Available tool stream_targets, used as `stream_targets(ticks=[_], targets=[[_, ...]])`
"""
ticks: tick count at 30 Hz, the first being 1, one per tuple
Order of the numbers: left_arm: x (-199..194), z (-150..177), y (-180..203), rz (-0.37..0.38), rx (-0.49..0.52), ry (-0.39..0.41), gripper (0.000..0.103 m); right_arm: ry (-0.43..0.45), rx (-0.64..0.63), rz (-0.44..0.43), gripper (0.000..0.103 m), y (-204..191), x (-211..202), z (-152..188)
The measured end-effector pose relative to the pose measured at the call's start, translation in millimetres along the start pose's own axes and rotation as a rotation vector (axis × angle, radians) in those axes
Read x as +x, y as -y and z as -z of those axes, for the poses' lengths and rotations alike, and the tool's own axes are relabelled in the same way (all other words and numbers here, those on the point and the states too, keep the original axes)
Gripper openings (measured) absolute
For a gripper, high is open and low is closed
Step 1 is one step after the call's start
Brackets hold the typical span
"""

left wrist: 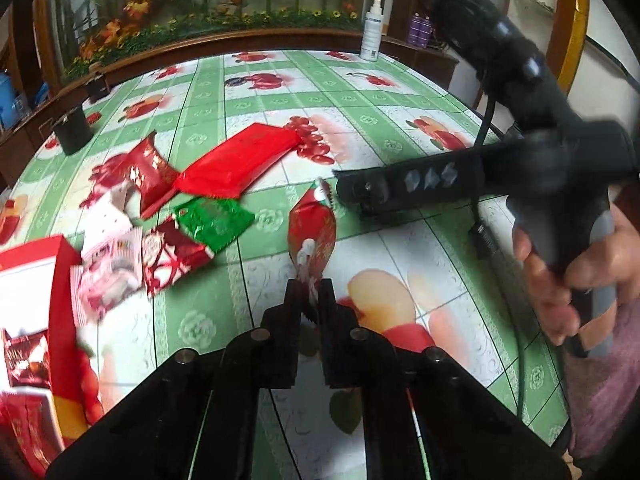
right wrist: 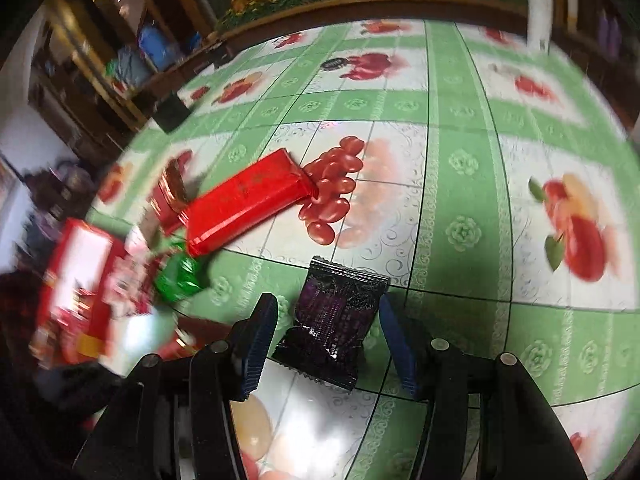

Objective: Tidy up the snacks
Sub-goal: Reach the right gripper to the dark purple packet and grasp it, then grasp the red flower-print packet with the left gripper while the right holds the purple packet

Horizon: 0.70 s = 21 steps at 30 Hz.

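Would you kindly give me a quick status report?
Left gripper shut on red snack packet. Right gripper open around black snack packet. Nothing blocking.

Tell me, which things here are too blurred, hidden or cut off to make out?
- Left wrist view: the red box runs off the left edge; its contents are unclear.
- Right wrist view: motion blur smears the snack pile.
- Right wrist view: print on the dark packet is too small to read.

A long red snack bar (left wrist: 240, 164) lies diagonally mid-surface, beside a small red packet (left wrist: 150, 172) and a green foil packet (left wrist: 214, 222). A red-wrapped candy (left wrist: 312, 236) stands pinched by one end. A dark purple packet (right wrist: 334, 320) lies flat, apart.
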<state>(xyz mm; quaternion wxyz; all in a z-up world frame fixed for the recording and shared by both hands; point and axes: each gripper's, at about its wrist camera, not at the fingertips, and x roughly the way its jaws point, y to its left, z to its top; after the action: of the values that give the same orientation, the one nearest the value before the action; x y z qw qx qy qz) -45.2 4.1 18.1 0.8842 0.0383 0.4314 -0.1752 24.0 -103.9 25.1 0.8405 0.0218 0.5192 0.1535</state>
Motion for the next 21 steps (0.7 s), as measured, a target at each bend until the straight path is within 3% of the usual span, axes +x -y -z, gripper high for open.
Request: stream_targets(ticks=[3,4,7,12,13,15,16,17,21], targets=[[-0.2,1.4,-2.8,0.009,-0.017,0.005,0.005,0.039,-0.117,0.171,0.048,-21.9,5.0,7.9],[-0.7,1.0,-3.5,0.011,-0.021,0.007,0.004,0.045,-0.124,0.169,0.04,-23.6,4.8,8.6],[-0.2,-0.8,-6.0,0.028,-0.034,0.006,0.004,0.049,-0.075,0.141,0.03,-13.4,1.7,6.2],[7.3,-0.6,-2.1,-0.01,-0.013,-0.014,0.006,0.047,-0.033,0.116,0.03,-0.6,-2.1,2.6],[7.0,-0.4,-0.9,-0.013,-0.003,-0.007,0.01,0.046,-0.035,0.116,0.03,-0.5,-2.3,2.4],[7.0,0.1,2.0,-0.031,0.017,-0.008,0.029,0.043,-0.062,0.129,0.03,-3.8,-1.5,3.8],[6.8,0.0,2.7,-0.046,0.021,-0.003,0.045,0.043,-0.07,0.135,0.03,-5.8,-0.3,3.9],[5.8,-0.2,2.6,-0.054,0.021,0.006,0.053,0.043,-0.075,0.14,0.03,-6.6,-0.3,4.4],[7.3,-8.8,-0.4,-0.065,0.023,0.019,0.053,0.044,-0.085,0.146,0.031,-8.0,-0.2,5.3]])
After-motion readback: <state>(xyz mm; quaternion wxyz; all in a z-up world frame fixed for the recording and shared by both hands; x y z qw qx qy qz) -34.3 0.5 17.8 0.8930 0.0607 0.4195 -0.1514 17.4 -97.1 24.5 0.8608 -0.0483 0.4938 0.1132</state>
